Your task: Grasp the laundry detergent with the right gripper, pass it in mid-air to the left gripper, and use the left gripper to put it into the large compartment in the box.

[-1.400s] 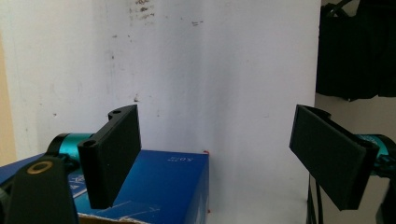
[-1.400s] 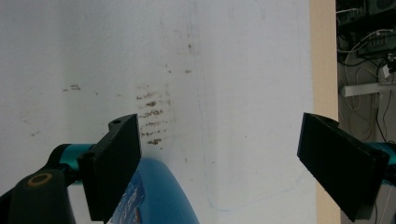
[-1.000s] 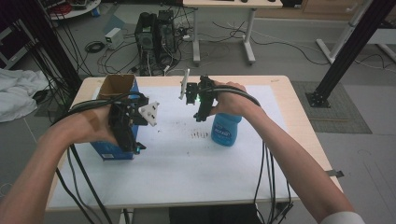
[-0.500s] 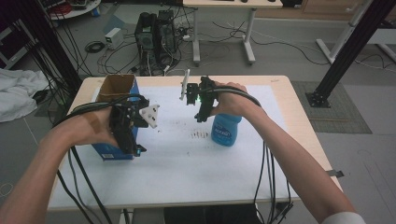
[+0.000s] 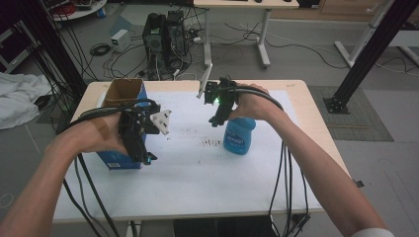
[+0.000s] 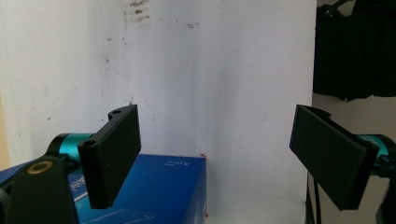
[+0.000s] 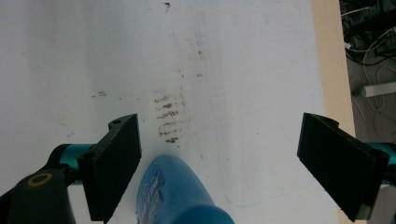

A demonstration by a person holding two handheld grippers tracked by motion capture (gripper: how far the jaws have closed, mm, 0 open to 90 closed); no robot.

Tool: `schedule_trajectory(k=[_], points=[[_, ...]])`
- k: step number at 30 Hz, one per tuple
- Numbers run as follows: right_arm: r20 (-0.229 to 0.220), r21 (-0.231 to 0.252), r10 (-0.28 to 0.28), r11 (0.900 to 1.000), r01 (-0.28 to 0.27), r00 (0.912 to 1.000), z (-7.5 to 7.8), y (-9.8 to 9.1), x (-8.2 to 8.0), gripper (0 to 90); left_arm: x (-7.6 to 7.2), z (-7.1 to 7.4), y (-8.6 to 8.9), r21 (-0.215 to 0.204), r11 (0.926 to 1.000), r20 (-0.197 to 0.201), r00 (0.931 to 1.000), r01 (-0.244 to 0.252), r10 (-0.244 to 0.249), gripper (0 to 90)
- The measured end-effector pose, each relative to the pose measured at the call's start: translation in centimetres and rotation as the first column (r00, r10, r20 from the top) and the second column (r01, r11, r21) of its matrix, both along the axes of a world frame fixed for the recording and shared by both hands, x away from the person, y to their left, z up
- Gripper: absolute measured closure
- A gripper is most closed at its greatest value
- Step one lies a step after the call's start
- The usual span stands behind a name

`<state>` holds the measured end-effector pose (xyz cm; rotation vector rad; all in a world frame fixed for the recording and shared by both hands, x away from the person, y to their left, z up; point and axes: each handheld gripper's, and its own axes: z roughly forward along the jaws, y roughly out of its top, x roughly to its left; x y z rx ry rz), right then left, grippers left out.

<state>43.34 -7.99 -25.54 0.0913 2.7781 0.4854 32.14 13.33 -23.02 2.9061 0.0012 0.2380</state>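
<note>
At the far left of the table, a blue box with an open cardboard top stands on the white sheet that covers most of the tabletop. The person's left hand holds the left gripper just beside the box's right side, over its near corner. In the left gripper view the two black jaws stand wide apart with nothing between them — only the white sheet and, low down, the top corner of the blue box.

Near the middle of the sheet lies a patch of small brown marks, between the two grippers.

To the right of the marks, a blue bottle stands upright on the sheet. The right hand holds the right gripper above and just left of the bottle, pointing down at the sheet. In the right gripper view its jaws are also spread wide and hold nothing — the top of the bottle shows low between them, nearer the left jaw, not touching either, with the brown marks just beyond it.

Cables trail from both grippers toward the near edge of the table.
</note>
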Motion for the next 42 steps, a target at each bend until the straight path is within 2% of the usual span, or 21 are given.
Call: schedule_trajectory(k=[8, 12, 13, 18, 20, 23, 27, 28, 33, 35, 38, 40, 41, 42], points=[[0.017, 0.053, -0.042, 0.9978, 0.041, 0.9990, 1.2, -2.3, -0.1, 12.8, 0.3, -0.2, -0.2, 0.000, 1.0000, -0.004, 1.0000, 0.004, -0.004, 16.6], [0.006, 0.087, -0.077, 0.9933, 0.076, 0.9970, 1.9, -3.5, -0.4, 12.8, 0.4, -0.3, -0.3, -0.002, 0.9999, -0.001, 0.9999, 0.011, -0.011, 16.6], [0.007, 0.096, -0.072, 0.9929, 0.071, 0.9974, 2.1, -3.8, -0.5, 12.8, 0.4, -0.3, -0.4, -0.002, 1.0000, -0.003, 1.0000, 0.009, -0.009, 16.6], [-0.008, 0.138, -0.110, 0.9842, 0.110, 0.9939, 2.5, -5.3, -0.7, 12.8, 0.5, -0.4, -0.4, -0.003, 1.0000, -0.007, 1.0000, 0.006, -0.006, 16.6], [-0.025, 0.172, -0.137, 0.9753, 0.139, 0.9903, 2.5, -6.5, -1.1, 12.8, 0.6, -0.4, -0.4, -0.002, 1.0000, -0.007, 1.0000, 0.006, -0.006, 16.6], [-0.026, 0.186, -0.156, 0.9697, 0.158, 0.9874, 2.2, -7.5, -1.5, 12.7, 0.7, -0.5, -0.5, 0.000, 1.0000, -0.008, 0.9999, 0.008, -0.008, 16.6], [-0.040, 0.177, -0.178, 0.9671, 0.182, 0.9832, 1.4, -8.6, -2.0, 12.8, 0.7, -0.5, -0.6, -0.003, 1.0000, -0.010, 0.9999, 0.004, -0.004, 16.6], [-0.040, 0.182, -0.182, 0.9654, 0.186, 0.9824, 1.2, -8.9, -2.1, 12.8, 0.7, -0.4, -0.6, 0.002, 0.9999, -0.008, 0.9998, 0.016, -0.016, 16.6], [-0.074, 0.211, -0.197, 0.9550, 0.208, 0.9776, 0.3, -10.0, -2.5, 12.8, 0.7, -0.5, -0.6, -0.004, 0.9999, -0.010, 0.9999, 0.012, -0.012, 16.6], [-0.088, 0.230, -0.215, 0.9458, 0.229, 0.9728, -0.2, -10.3, -2.8, 12.8, 0.7, -0.5, -0.6, -0.001, 0.9999, -0.010, 0.9998, 0.015, -0.015, 16.6], [-0.096, 0.243, -0.221, 0.9404, 0.238, 0.9706, -0.6, -10.6, -2.9, 12.8, 0.7, -0.6, -0.6, -0.004, 0.9999, -0.009, 0.9999, 0.012, -0.012, 16.6], [-0.107, 0.277, -0.235, 0.9260, 0.256, 0.9660, -1.4, -11.0, -2.9, 12.8, 0.7, -0.6, -0.6, -0.009, 0.9999, -0.012, 0.9999, 0.008, -0.008, 16.6], [-0.116, 0.280, -0.246, 0.9215, 0.269, 0.9623, -1.5, -11.0, -3.0, 12.8, 0.7, -0.6, -0.6, -0.007, 0.9999, -0.014, 0.9999, 0.009, -0.009, 16.6], [-0.118, 0.283, -0.245, 0.9204, 0.269, 0.9623, -1.7, -11.1, -2.9, 12.8, 0.7, -0.6, -0.6, -0.007, 0.9999, -0.014, 0.9999, 0.009, -0.009, 16.6]])
